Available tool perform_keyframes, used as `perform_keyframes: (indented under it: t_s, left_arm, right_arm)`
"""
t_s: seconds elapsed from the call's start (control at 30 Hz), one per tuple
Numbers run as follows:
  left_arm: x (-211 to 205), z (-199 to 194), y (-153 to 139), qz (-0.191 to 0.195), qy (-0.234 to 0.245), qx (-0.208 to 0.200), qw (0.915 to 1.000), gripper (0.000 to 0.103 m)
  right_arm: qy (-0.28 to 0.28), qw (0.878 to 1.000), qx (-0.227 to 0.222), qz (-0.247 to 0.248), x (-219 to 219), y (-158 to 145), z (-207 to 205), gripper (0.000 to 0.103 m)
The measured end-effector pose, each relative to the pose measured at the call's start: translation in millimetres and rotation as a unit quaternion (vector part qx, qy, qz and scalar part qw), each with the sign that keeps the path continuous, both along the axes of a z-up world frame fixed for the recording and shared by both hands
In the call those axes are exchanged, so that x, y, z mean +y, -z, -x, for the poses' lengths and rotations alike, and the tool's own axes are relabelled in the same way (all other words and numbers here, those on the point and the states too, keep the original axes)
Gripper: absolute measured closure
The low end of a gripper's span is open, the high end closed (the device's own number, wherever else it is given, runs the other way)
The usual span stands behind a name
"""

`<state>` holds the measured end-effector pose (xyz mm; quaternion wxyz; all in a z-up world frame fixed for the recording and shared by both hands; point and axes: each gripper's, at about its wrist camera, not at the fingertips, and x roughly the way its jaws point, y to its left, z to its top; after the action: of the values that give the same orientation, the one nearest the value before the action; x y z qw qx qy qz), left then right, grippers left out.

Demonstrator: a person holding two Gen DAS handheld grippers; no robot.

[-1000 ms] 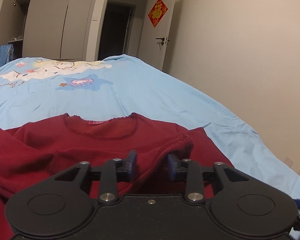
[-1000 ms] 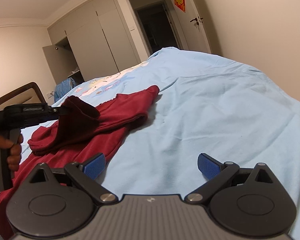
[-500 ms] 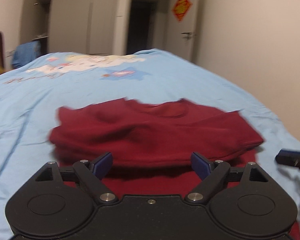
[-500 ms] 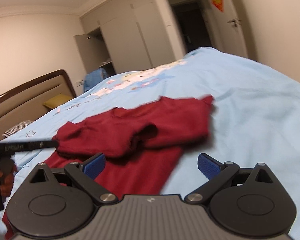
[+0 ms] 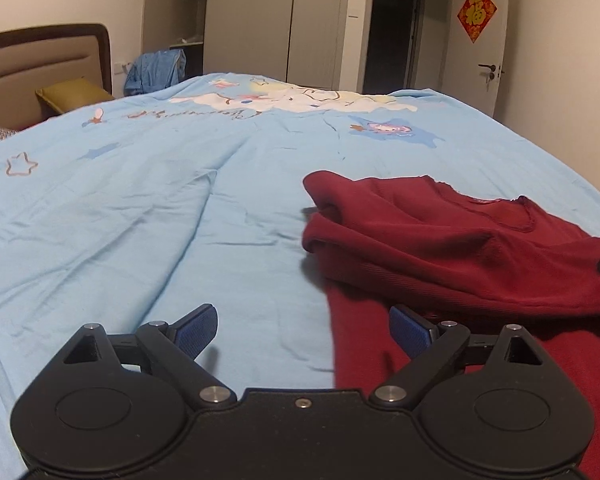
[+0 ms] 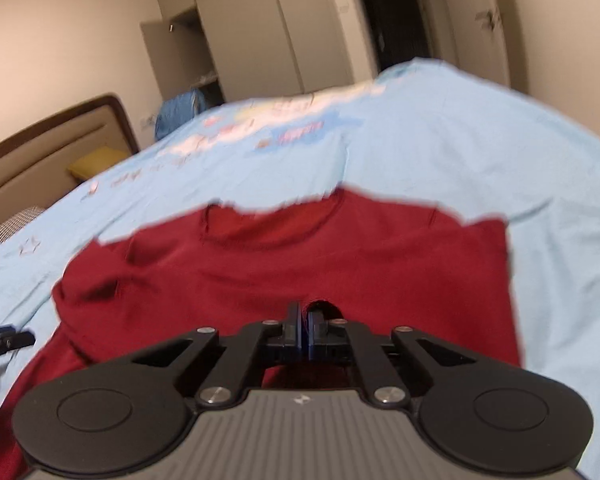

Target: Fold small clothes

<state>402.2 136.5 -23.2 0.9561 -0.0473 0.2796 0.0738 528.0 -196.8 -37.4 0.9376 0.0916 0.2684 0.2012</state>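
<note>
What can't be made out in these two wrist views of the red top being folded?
- Right wrist view: motion blur smears the red top and the bedsheet print; the right gripper covers the fabric at its shut fingertips.
- Left wrist view: the top's right side is cut off by the frame edge; its lower part lies behind the open left gripper.

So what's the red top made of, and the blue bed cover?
The red top looks like soft knit cloth, matte, with fine ribbing showing along its folded edge. The blue bed cover looks like thin woven cotton, smooth and creased, with printed cartoons, though I can't be sure.
</note>
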Motion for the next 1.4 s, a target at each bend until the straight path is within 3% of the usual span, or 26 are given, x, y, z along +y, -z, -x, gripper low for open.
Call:
perform_keyframes:
  t_s: [0.1, 0.2, 0.23, 0.33, 0.37, 0.53, 0.73, 0.9, 1.0, 1.03, 1.13, 1.17, 1.2, 1.3, 1.4]
  left_arm:
    - [2.6, -7.6, 1.4, -0.028, 0.023, -0.006, 0.9993, 0.011]
    - [5.9, -16.6, 3.5, -0.062, 0.052, -0.011, 0.9966, 0.014]
    - [7.1, -19.3, 3.9, -0.074, 0.062, -0.011, 0.9953, 0.015]
    - [12.0, -24.5, 3.8, -0.102, 0.093, -0.02, 0.9902, 0.019]
    - [13.8, -26.7, 3.9, -0.109, 0.104, -0.024, 0.9883, 0.021]
    - [17.7, -44.0, 6.4, -0.135, 0.157, -0.037, 0.9776, 0.031]
    - [11.3, -55.3, 14.0, -0.177, 0.221, -0.04, 0.9583, 0.035]
    - [9.6, -53.5, 19.3, -0.229, 0.262, -0.038, 0.9368, 0.035]
    - [9.0, -54.1, 23.7, -0.248, 0.273, -0.039, 0.9284, 0.035]
    - [7.8, -55.3, 24.6, -0.255, 0.272, -0.042, 0.927, 0.035]
    - [3.1, -58.5, 26.9, -0.275, 0.272, -0.055, 0.9207, 0.037]
    - [1.4, -59.2, 27.8, -0.281, 0.275, -0.059, 0.9176, 0.05]
    - [-0.4, -59.6, 28.6, -0.286, 0.282, -0.059, 0.9139, 0.068]
    - [-5.7, -55.8, 30.6, -0.301, 0.292, -0.07, 0.9049, 0.087]
    - [-3.9, -51.6, 28.9, -0.301, 0.28, -0.084, 0.9078, 0.092]
  right_arm:
    - [0.021, 1.0, -0.014, 0.012, -7.1, -6.4, 1.2, 0.1]
    - [0.002, 0.999, 0.008, 0.041, -4.9, -6.1, -0.8, 0.099]
    - [-0.008, 0.999, 0.013, 0.051, -2.8, -8.5, 0.0, 0.093]
    - [-0.018, 0.996, -0.023, 0.086, 8.0, -24.4, 7.3, 0.043]
    - [-0.025, 0.995, -0.039, 0.093, 14.0, -31.8, 8.9, 0.041]
    - [-0.104, 0.991, -0.041, 0.077, 70.8, -60.7, -19.9, 0.041]
    - [-0.245, 0.968, -0.006, 0.06, 190.8, -70.6, -74.4, 0.044]
    - [-0.288, 0.956, 0.033, 0.05, 263.6, -65.2, -107.1, 0.047]
    - [-0.296, 0.952, 0.052, 0.067, 286.5, -55.0, -118.5, 0.049]
    - [-0.296, 0.951, 0.058, 0.067, 291.4, -52.7, -121.7, 0.051]
    - [-0.299, 0.948, 0.082, 0.073, 299.6, -43.7, -129.9, 0.078]
    - [-0.301, 0.947, 0.086, 0.075, 300.2, -41.5, -131.5, 0.089]
    - [-0.302, 0.946, 0.085, 0.077, 300.2, -40.7, -131.7, 0.094]
    - [-0.302, 0.948, 0.067, 0.074, 295.7, -44.1, -128.1, 0.096]
    - [-0.28, 0.957, 0.031, 0.065, 286.9, -54.2, -124.9, 0.097]
